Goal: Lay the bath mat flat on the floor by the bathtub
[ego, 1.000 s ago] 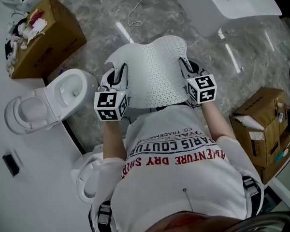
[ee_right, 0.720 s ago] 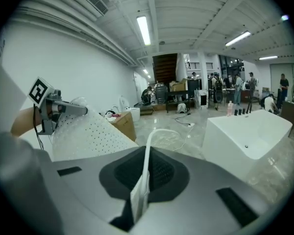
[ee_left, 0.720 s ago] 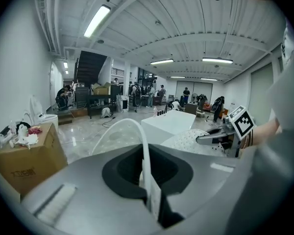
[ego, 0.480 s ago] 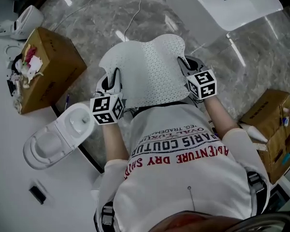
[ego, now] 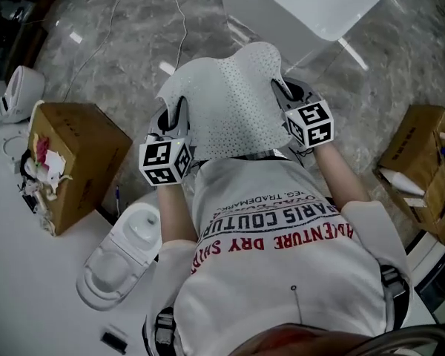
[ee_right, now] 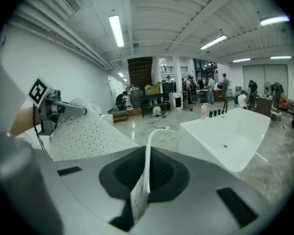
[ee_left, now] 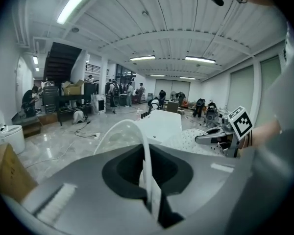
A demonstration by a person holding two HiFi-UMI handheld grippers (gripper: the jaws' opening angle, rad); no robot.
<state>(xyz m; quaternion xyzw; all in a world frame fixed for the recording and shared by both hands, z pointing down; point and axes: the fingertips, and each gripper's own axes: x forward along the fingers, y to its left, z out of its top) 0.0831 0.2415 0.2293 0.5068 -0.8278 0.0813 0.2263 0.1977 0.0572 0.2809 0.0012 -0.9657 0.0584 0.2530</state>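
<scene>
The white perforated bath mat (ego: pixel 230 99) hangs in the air in front of the person, held by its two side edges. My left gripper (ego: pixel 179 119) is shut on the mat's left edge, my right gripper (ego: pixel 285 95) is shut on its right edge. In the left gripper view the thin mat edge (ee_left: pixel 143 151) runs upright between the closed jaws, and the right gripper view shows the other mat edge (ee_right: pixel 146 170) pinched the same way. The white bathtub (ego: pixel 311 6) stands just ahead on the grey marble floor (ego: pixel 119 58); the bathtub (ee_right: pixel 230 136) is close at the right.
An open cardboard box (ego: pixel 78 162) of clutter sits at the left and a white toilet (ego: pixel 122 262) at lower left. Another cardboard box (ego: pixel 423 169) is at the right. A cable (ego: pixel 178 6) trails over the floor. People and shelving (ee_left: pixel 68 102) stand far off.
Both grippers have carried the mat across the room toward the bathtub, which now sits nearer at top centre. The box and toilet have slid down and left in view. Both grips are unchanged.
</scene>
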